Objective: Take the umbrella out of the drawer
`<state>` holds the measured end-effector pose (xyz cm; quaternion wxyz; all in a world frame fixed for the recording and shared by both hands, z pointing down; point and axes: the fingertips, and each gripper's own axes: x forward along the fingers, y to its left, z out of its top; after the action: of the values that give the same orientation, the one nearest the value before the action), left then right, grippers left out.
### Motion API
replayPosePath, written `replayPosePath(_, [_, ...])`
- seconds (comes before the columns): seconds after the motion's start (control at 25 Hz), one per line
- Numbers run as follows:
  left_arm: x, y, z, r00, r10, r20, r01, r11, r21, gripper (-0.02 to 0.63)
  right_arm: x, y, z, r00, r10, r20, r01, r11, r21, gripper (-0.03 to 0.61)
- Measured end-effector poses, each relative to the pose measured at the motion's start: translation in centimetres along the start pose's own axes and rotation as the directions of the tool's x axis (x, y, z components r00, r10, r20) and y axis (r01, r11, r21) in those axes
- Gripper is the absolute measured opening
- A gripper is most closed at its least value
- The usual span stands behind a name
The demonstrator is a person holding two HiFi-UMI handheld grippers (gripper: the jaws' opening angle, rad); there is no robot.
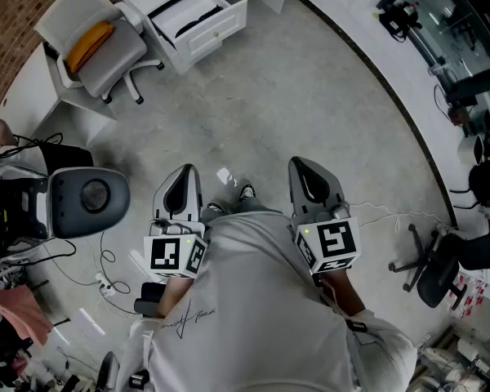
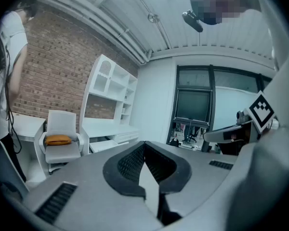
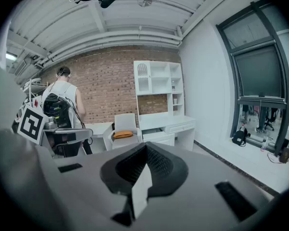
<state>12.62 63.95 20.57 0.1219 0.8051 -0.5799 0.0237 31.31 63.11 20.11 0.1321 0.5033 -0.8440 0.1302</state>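
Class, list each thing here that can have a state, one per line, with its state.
drawer: pulled open
umbrella: lying inside the drawer
left gripper: shut, empty
right gripper: shut, empty
orange cushion: lying on the chair seat

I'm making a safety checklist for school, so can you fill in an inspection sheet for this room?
Surface: grey concrete floor.
Job's things: white drawer stands open; dark long thing inside, likely the umbrella.
Clutter: white chair with orange cushion near the drawer.
Grippers: left hand-held gripper and right hand-held gripper both shut, empty, far from the drawer.
Cables: black cables on the floor, left side.
Surroundings: brick wall, white shelf, another person.
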Motion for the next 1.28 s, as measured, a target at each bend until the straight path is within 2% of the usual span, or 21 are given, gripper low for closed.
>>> replayPosePath(0.4, [2.6,-0.8,-0.2,0.999,0.025,-0.024,-0.024,0.999,0.031,0.015,0.5,-2.0,-0.2,1.000,0.014,0.011,-0.014,1.000,-0.017,0.023])
replayPosePath(0.6, [3.2,-1.1,-0.5,0.999,0.023,-0.042,-0.022,0.999,0.025,0.015,1.0,-2.3,-0.3,0.999,0.037,0.022,-0.037,0.999,0.031,0.025])
replayPosePath(0.76, [3.5,-1.2,-0.2,0.999,0.034,-0.039,-0.033,0.999,0.023,0.015,1.4,-2.3,0.0,0.997,0.071,0.031,-0.071,0.997,0.001,0.025])
replayPosePath(1.08, [4.7,0.3,0.0,0.998,0.045,-0.032,-0.044,0.999,0.023,0.015,3.7,-2.4,0.5,0.996,0.087,0.019,-0.087,0.996,0.020,0.025])
replayPosePath(1.28, [7.1,1.8,-0.1,0.999,0.030,-0.032,-0.030,0.999,-0.015,0.015,5.9,-3.0,1.4,0.998,0.070,0.010,-0.070,0.998,0.012,0.025])
